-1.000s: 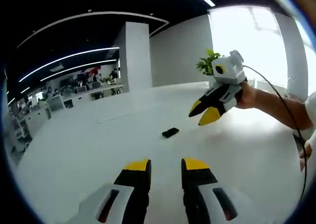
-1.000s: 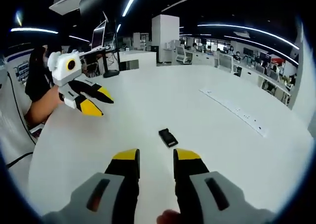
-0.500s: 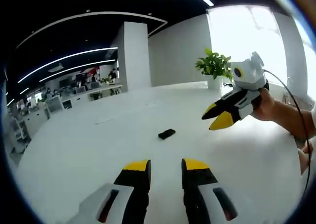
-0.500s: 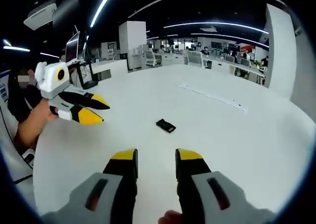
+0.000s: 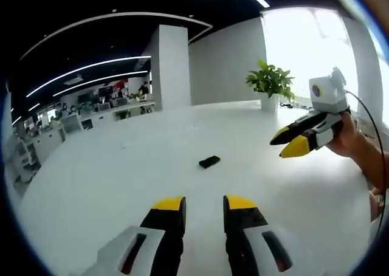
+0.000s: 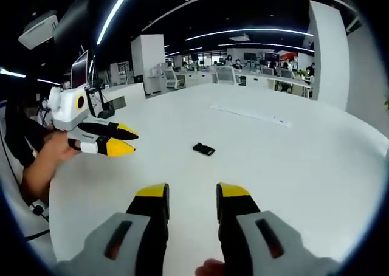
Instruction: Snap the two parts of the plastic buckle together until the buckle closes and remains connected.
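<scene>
buckle [image 5: 209, 162]: tiny, light, stiff plastic, probably skittery on the worktop [image 5: 121, 185]; pinch the flat sides
tongs: left [image 5: 203, 206] and right [image 6: 192, 193] both parted, empty

Buckle [image 5: 209, 162] is too small for you to tell whether its 2 parts are joined; same in the right gripper view. Your forearm [image 5: 372, 162] runs off the picture's right edge. Desks and people [image 5: 91, 109] at the far wall are too small and blurred to make out.
</scene>
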`<state>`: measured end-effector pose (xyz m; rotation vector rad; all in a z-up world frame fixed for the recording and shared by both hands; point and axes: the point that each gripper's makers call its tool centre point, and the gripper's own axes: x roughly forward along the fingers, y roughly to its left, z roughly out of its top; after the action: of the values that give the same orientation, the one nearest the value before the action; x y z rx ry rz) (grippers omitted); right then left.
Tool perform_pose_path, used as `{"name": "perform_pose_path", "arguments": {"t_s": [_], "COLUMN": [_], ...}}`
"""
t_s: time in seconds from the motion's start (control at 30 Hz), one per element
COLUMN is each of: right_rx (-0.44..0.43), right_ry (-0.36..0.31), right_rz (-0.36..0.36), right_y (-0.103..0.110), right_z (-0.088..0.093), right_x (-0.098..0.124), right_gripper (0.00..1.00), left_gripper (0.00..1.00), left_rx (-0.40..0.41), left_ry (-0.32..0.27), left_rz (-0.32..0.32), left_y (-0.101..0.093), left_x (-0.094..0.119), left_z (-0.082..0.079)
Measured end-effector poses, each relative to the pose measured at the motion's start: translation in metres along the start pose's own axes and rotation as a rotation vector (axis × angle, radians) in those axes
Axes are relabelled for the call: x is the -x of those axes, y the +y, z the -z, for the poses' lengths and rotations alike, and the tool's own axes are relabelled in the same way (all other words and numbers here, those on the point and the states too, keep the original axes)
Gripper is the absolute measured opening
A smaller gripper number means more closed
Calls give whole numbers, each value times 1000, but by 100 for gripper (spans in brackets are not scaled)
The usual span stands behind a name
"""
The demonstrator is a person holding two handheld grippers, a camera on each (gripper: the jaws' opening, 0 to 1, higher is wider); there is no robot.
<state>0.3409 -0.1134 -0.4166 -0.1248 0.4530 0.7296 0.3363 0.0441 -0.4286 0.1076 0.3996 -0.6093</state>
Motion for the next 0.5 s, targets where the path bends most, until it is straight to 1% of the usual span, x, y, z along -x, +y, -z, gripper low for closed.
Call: {"name": "perform_pose_path", "arguments": {"t_s": [0.1,0.33,0.5], "right_rx": [-21,7,5], "right_ry": [-5,-28,-48], "right_rz": [35,103,109], "right_y": [2,12,18], "right_z": [5,9,9], "right_x": [5,18,24], "right_gripper": [31,31,30], "left_gripper": [23,23,23], "left_rx": [-1,22,41], "left_ry": [-12,-18,-35], "left_rz": [3,-4,-20], "left_y": [-1,-5,-6], "left_x": [4,13,21], "left_z": [0,4,4]}}
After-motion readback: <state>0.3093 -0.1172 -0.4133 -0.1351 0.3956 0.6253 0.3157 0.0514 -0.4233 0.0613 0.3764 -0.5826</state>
